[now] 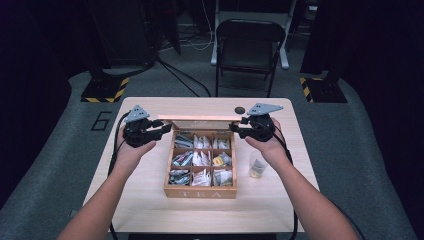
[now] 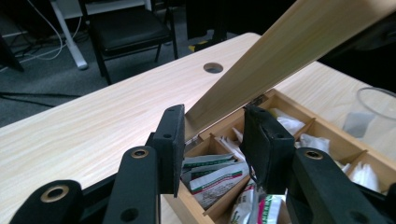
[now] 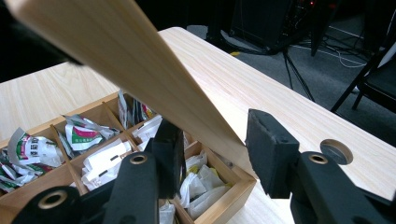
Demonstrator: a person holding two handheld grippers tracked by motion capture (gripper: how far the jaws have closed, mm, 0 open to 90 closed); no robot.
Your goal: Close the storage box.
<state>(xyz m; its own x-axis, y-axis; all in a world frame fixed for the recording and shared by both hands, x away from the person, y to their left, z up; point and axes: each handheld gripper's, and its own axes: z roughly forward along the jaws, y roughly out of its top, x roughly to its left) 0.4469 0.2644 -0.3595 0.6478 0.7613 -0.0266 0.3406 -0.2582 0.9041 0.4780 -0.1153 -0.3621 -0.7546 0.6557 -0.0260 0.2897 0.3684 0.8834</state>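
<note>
risk: the lid (image 1: 200, 118) of my tea box (image 1: 200, 191) could drop shut, since neither claw clamps it and it stands tilted on its far hinge
cause: loose jaws at both far corners
left claw (image 2: 219, 140): jaws apart around the lid's left corner, pads not pressing
right claw (image 3: 219, 154): part open, lid's right corner between the jaws, not squeezed
box: middle of the desk (image 1: 140, 200), near a plastic cup (image 1: 257, 165) on its right
</note>
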